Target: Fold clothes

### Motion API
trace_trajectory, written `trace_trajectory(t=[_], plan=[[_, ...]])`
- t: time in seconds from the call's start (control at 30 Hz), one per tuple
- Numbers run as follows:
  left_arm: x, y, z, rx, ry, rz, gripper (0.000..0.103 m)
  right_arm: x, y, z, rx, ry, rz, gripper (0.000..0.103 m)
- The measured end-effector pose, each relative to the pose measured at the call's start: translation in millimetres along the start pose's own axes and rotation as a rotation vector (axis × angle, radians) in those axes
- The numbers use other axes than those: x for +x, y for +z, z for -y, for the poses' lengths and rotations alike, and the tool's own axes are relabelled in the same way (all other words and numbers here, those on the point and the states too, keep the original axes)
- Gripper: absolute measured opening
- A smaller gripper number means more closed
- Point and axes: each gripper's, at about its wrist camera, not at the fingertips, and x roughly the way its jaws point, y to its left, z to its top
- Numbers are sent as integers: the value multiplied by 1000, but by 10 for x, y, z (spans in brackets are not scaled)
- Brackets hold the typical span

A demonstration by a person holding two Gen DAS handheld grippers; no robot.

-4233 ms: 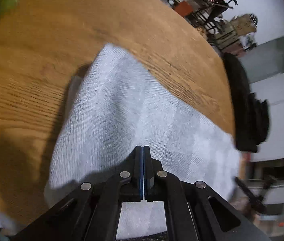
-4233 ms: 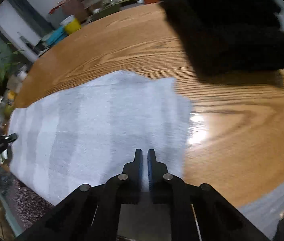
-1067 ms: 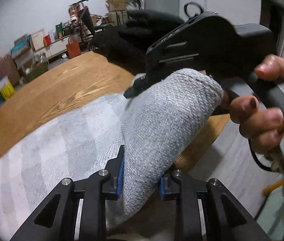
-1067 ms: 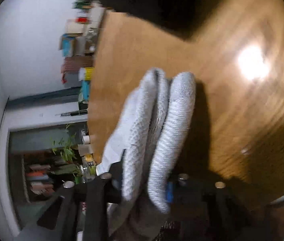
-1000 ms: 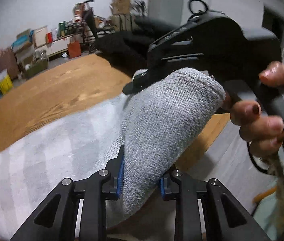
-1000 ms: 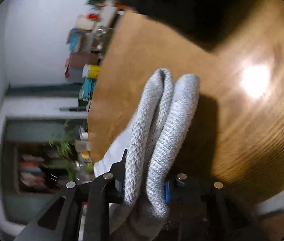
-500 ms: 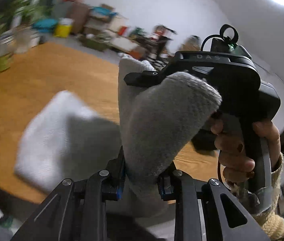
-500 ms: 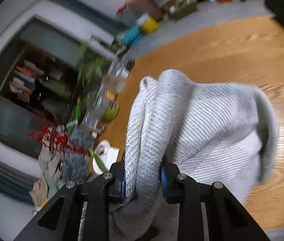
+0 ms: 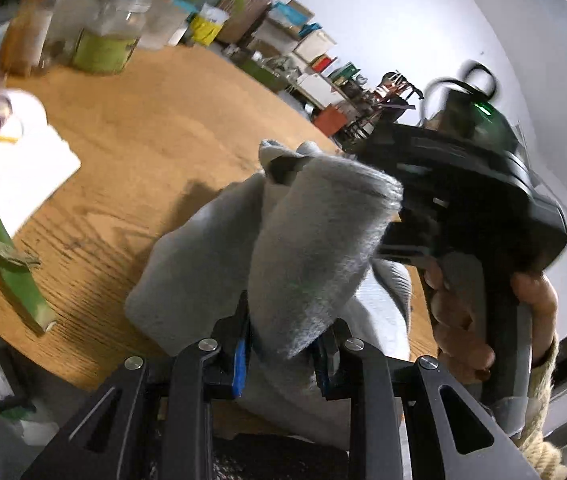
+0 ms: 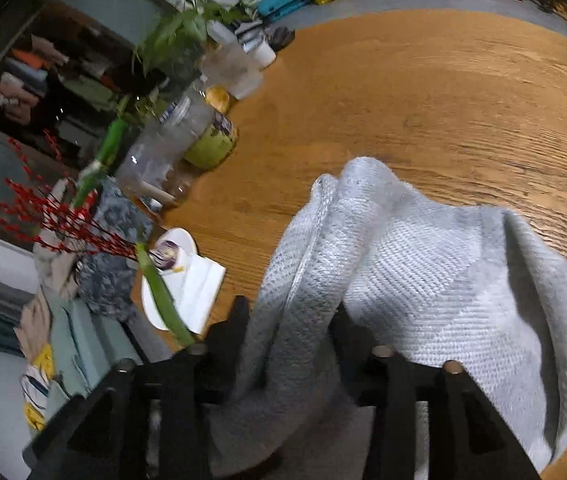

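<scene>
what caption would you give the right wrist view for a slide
Right gripper clamps a bunched edge of the grey knit cloth, which drapes over the wooden table.

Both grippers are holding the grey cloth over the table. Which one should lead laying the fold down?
Probably the right gripper: most of the grey cloth drapes from it onto the wooden table. The left gripper grips a raised bunch.

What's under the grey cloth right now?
Bare wooden table shows around the cloth, which both grippers, left and right, hold bunched. Whatever lies directly beneath its draped folds is covered.
</scene>
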Motion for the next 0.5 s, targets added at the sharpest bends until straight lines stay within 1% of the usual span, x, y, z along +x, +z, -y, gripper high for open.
trace_trajectory(t=[0.03,0.07,0.1,0.13,0.17,0.2,0.23,0.27,0.3,0.37,0.43,0.5], plan=[[32,9,-72,-29,11,-13,30,29,5,13,-4,7,-6,59],[49,15,-144,-68,26,-28,34,57,10,26,-9,15,-12,60],[66,20,-216,-107,41,-43,43,42,-1,47,-12,30,-13,60],[75,44,-306,-158,58,-57,46,-46,-37,77,-17,53,-4,60],[47,11,-358,-208,40,-54,47,-173,-89,113,-30,61,17,60],[18,-23,-410,-258,22,-51,49,-336,-156,171,-46,58,48,67],[-38,-32,-417,-281,38,-34,51,-491,-220,247,-54,46,80,77],[-94,-42,-424,-303,54,-16,57,-653,-301,331,-59,26,118,77],[-178,-35,-379,-290,100,11,60,-815,-383,416,-65,6,156,77],[-387,-34,-188,-240,158,69,61,-1133,-539,621,-53,-45,217,77],[-453,-22,99,-160,176,62,63,-1357,-691,841,-15,-68,257,78],[-519,-10,386,-79,193,55,68,-1453,-804,1047,28,-82,264,78]])
